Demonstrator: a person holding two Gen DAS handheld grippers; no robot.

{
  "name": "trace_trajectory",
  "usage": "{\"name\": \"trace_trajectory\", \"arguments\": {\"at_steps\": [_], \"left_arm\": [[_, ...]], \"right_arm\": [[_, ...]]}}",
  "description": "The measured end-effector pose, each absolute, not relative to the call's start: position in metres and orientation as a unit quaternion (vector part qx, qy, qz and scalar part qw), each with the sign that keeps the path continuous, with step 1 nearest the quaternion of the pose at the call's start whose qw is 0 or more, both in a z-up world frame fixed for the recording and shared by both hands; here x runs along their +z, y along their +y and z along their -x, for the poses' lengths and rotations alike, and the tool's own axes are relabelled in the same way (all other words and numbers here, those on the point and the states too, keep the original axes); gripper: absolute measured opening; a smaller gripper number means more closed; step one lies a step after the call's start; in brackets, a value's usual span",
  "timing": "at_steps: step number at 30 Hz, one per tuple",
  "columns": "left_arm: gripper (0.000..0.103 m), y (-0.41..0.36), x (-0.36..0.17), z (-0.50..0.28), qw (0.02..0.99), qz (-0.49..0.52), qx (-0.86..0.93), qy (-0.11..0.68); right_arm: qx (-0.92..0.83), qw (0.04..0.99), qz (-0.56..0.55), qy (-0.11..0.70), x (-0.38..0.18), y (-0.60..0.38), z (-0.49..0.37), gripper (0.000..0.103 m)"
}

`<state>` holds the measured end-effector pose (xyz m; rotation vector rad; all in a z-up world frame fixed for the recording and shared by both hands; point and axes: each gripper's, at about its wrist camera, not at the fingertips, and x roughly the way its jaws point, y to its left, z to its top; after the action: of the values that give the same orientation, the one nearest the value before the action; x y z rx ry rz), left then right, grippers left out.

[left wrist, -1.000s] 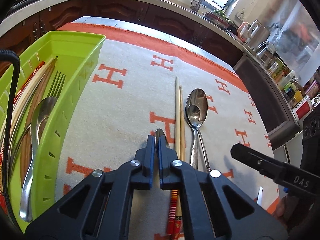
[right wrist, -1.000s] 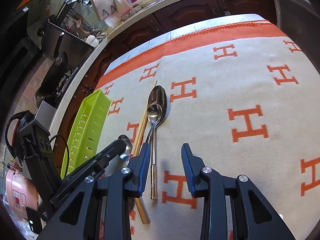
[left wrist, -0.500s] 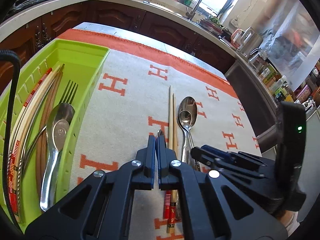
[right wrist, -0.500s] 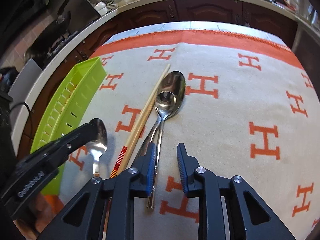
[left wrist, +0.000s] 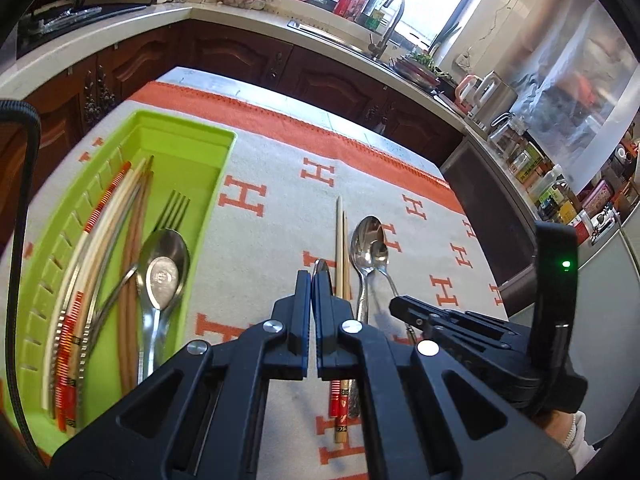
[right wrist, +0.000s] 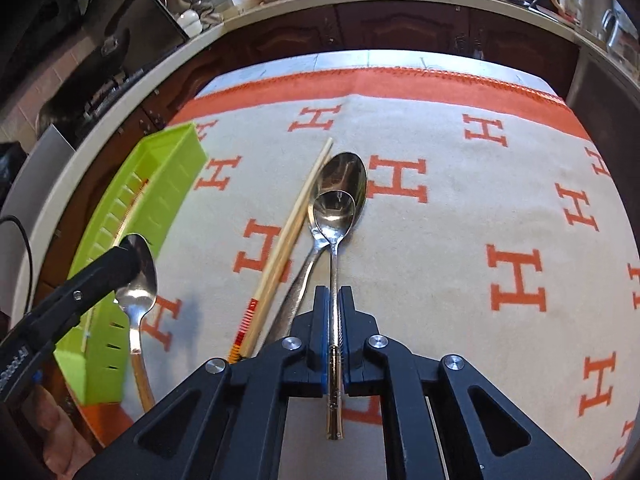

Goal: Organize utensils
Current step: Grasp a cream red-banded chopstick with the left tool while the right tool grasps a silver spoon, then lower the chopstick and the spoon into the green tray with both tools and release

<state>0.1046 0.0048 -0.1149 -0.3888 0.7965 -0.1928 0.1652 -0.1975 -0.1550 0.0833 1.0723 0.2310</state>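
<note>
My left gripper [left wrist: 311, 280] is shut on a metal spoon [right wrist: 136, 280] with a wooden handle and holds it above the cloth beside the green tray [left wrist: 208, 208]; the tray also shows in the right wrist view [right wrist: 168, 172]. In the left wrist view only the spoon's edge [left wrist: 322, 266] shows. My right gripper [right wrist: 333, 296] is shut on the handle of a small metal spoon [right wrist: 334, 212], whose bowl lies on a larger spoon [right wrist: 346, 172]. A pair of chopsticks [right wrist: 288, 236] lies just left of them.
The tray holds chopsticks [left wrist: 100, 248], a fork [left wrist: 170, 208] and a large spoon [left wrist: 162, 276]. An orange-and-cream cloth [right wrist: 460, 220] covers the table. Kitchen counters and dark cabinets [left wrist: 240, 56] ring the far side.
My right gripper has moved forward and closed on the small spoon's handle. My left gripper has risen and drawn back a little with its spoon.
</note>
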Motion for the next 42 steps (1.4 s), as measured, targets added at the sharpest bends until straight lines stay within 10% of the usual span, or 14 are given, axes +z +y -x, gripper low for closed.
{"name": "trace_trajectory", "arguments": {"at_steps": [22, 42], "left_arm": [[0.0, 0.14, -0.052, -0.063, 0.918, 0.172, 0.013, 0.357], [0.0, 0.158, -0.114, -0.12, 0.9, 0.145, 0.03, 0.41]], "right_arm": [[0.245, 0.837, -0.053, 0.487, -0.093, -0.047, -0.128, 0.004], [0.246, 0.803, -0.04, 0.542, -0.145, 0.041, -0.173, 0.006]]}}
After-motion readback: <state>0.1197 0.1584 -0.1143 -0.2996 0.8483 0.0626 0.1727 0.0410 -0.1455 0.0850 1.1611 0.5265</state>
